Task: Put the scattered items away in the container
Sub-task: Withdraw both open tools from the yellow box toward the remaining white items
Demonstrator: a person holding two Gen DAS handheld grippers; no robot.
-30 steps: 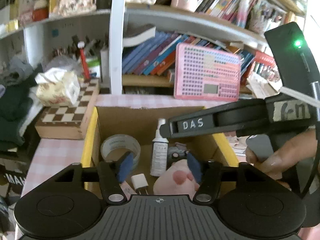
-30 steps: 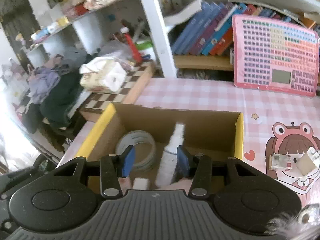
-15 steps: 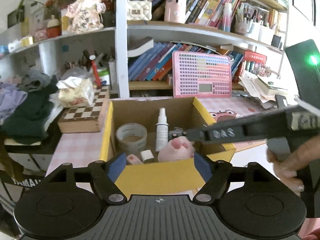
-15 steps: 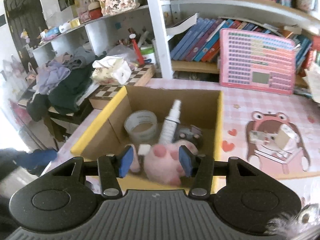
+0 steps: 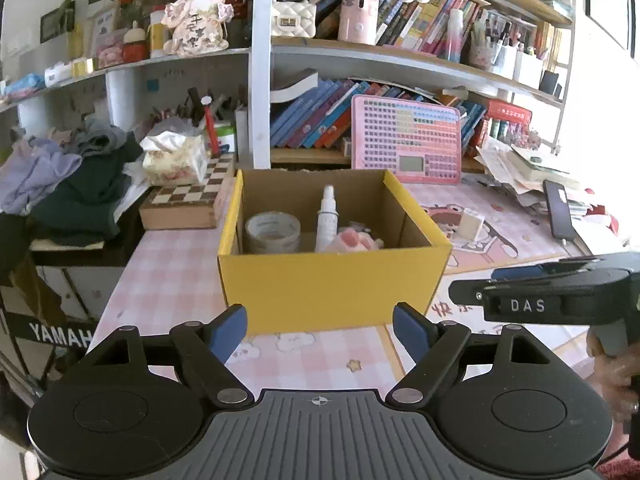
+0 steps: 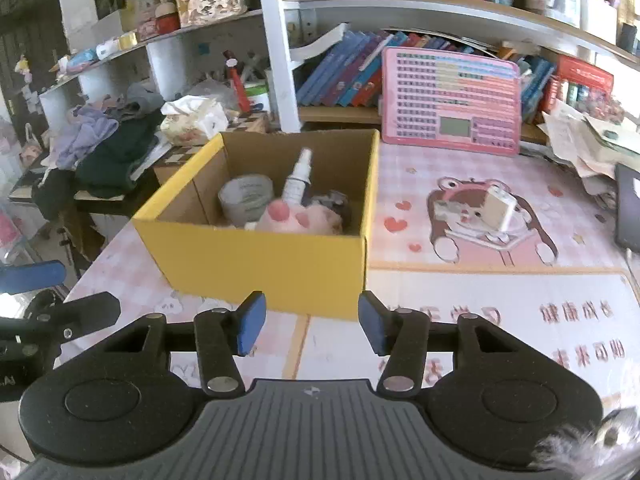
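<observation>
Before yellow box [image 5: 332,284] | left gripper [image 5: 320,330] wide, empty, just opening | right gripper [image 6: 310,322] partly open, empty, just opening | both backed away from box since earlier.

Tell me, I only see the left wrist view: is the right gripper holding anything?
Observer: No. The right gripper is empty; its jaws have just been opening, with nothing between them.
Operator: What's still outside the box?
Observer: A white cube, with a small flat item beside it.
Operator: Anything behind the plush?
Observer: A dark item against it; I cannot tell what it is.
</observation>
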